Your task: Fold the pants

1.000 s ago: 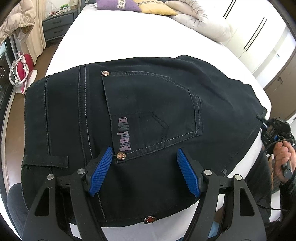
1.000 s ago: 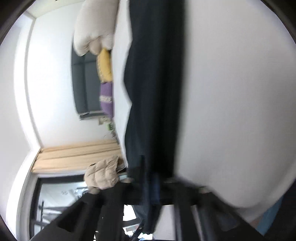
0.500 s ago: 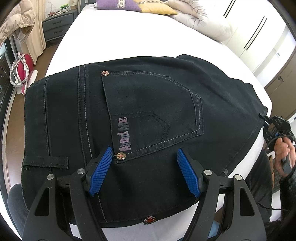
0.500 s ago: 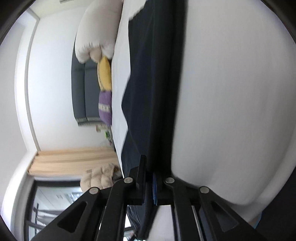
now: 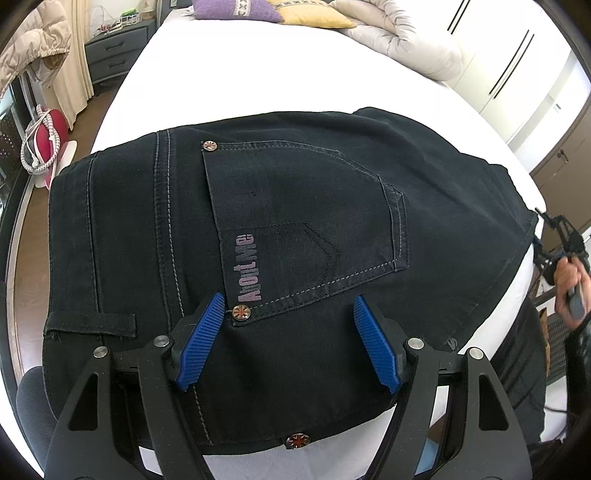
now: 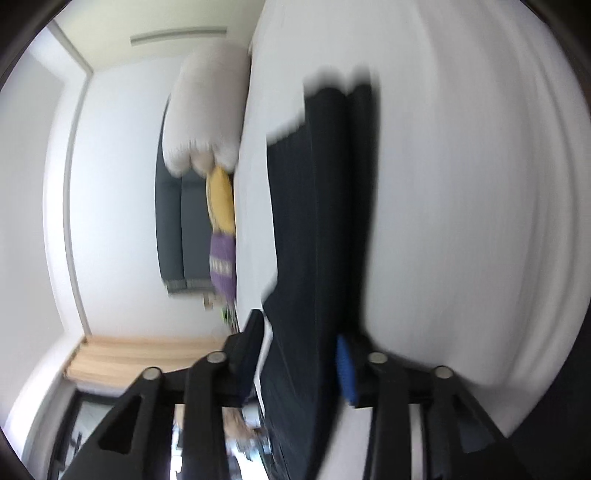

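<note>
Black jeans (image 5: 280, 229) lie folded on the white bed (image 5: 240, 70), back pocket and "About Me" label facing up. My left gripper (image 5: 288, 343) hovers open over the waistband end, its blue pads (image 5: 199, 343) apart and touching nothing. At the far right, a hand holds my right gripper (image 5: 545, 230) just off the jeans' corner. The right wrist view is rolled sideways and blurred. There my right gripper (image 6: 299, 362) has its jaws opening, with the edge of the jeans (image 6: 314, 221) lying between them. The pads do not press on the cloth.
A purple pillow (image 5: 236, 9), a yellow pillow (image 5: 314, 16) and a white duvet (image 5: 402, 44) lie at the head of the bed. A grey dresser (image 5: 114, 51) and a red bag (image 5: 48, 140) are at the left. White wardrobe doors (image 5: 517, 59) stand at the right.
The right gripper's jaws, shut on the jeans' edge before, now stand apart, and it has drawn back from the corner. The left gripper and the jeans have not moved.
</note>
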The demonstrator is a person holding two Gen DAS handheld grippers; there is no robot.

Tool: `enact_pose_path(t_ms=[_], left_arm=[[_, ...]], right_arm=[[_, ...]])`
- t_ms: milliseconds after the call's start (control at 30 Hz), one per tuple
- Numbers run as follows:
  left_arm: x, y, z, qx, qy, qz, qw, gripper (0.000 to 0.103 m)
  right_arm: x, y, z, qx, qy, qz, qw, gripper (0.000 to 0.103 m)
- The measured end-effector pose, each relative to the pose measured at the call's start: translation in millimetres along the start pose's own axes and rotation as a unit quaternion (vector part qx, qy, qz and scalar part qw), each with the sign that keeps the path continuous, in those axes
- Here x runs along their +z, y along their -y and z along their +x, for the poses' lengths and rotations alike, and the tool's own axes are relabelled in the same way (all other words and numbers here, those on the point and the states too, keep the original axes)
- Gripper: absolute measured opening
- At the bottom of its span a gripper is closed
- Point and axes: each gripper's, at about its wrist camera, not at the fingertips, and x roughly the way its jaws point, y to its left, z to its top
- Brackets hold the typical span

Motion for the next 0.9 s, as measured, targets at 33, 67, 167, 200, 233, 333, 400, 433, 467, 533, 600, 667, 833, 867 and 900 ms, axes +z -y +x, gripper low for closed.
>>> enact_pose_path(t_ms=[33,67,167,200,233,333,400,433,467,533,600,667,833,867,900], left_arm=[[0,0,0,0.000,0.000,0.000,1.0000,0.072],[0,1,0,0.001,0.000,0.000,1.0000,0.072],[0,1,0,0.001,0.000,-0.001,1.0000,0.072],[0,1,0,0.002,-0.001,0.000,1.0000,0.072],[0,1,1,0.002,-0.001,0.001,1.0000,0.072],[1,2,0,0.003,-0.003,-0.001,1.0000,0.072],[5,3,-2,0.005,-0.005,-0.009,0.9999,0.072],[8,4,-4,0.009,-0.007,-0.014,0.9998,0.072],[12,6,-7,0.011,-0.006,-0.021,0.9997,0.072],[21,17,-20,-0.006,0.016,-0.022,0.9996,0.072],[31,30,-26,-0.014,0.030,-0.007,0.9994,0.072],[43,44,-22,-0.028,0.034,0.009,0.9990,0.072],[68,61,24,-0.041,0.001,0.020,0.9990,0.072],[71,62,30,-0.039,-0.004,0.020,0.9990,0.072],[73,61,34,-0.040,-0.006,0.021,0.9990,0.072]], right_arm=[[9,1,-2,-0.001,0.013,0.007,1.000,0.040],[18,5,-3,0.005,0.025,0.020,0.999,0.036],[40,13,-7,-0.021,0.044,0.023,0.999,0.005],[44,20,-10,-0.020,0.052,0.032,0.998,0.002],[47,26,-14,-0.010,0.060,0.046,0.997,0.002],[47,32,-33,-0.007,0.098,0.062,0.993,0.013],[39,18,-46,-0.040,0.127,0.041,0.990,0.029],[33,5,-47,-0.053,0.132,0.017,0.990,0.029],[26,-12,-41,-0.056,0.115,-0.019,0.992,0.029],[7,-41,-16,-0.047,0.052,-0.069,0.995,0.029],[-17,-71,27,-0.044,-0.046,-0.118,0.991,0.029],[-59,-100,83,-0.044,-0.151,-0.159,0.975,0.029],[-174,-117,211,-0.068,-0.345,-0.190,0.917,0.026],[-184,-114,237,-0.087,-0.359,-0.194,0.909,0.023],[-188,-110,254,-0.105,-0.364,-0.185,0.907,0.021]])
